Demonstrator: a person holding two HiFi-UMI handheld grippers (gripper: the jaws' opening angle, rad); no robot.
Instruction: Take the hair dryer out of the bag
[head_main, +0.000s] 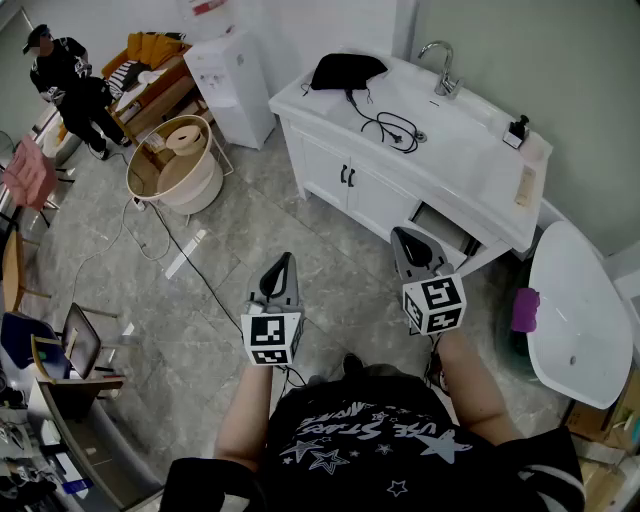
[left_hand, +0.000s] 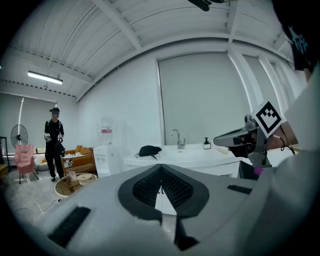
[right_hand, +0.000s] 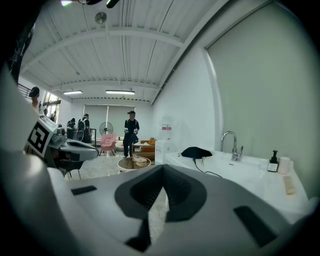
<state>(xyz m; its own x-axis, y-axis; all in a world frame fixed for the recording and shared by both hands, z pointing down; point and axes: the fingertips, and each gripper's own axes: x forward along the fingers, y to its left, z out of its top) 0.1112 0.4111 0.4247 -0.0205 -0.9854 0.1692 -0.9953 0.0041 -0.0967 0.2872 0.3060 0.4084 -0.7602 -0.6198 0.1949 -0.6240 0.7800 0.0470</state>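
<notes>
Jaws closed and empty, my left gripper (head_main: 287, 260) and right gripper (head_main: 406, 236) hover short of the bench (head_main: 470, 140), likely lining up the bag (head_main: 345, 70) at its left end.

Two hand-held grippers (head_main: 286, 262) (head_main: 406, 237), one black bag (head_main: 346, 70), one faucet (head_main: 441, 65), one water dispenser (head_main: 232, 80), one wooden tub (head_main: 197, 185).

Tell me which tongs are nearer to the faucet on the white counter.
Right. The right tongs hover by the counter front edge, below the faucet; the left tongs are farther left, over the floor.
</notes>
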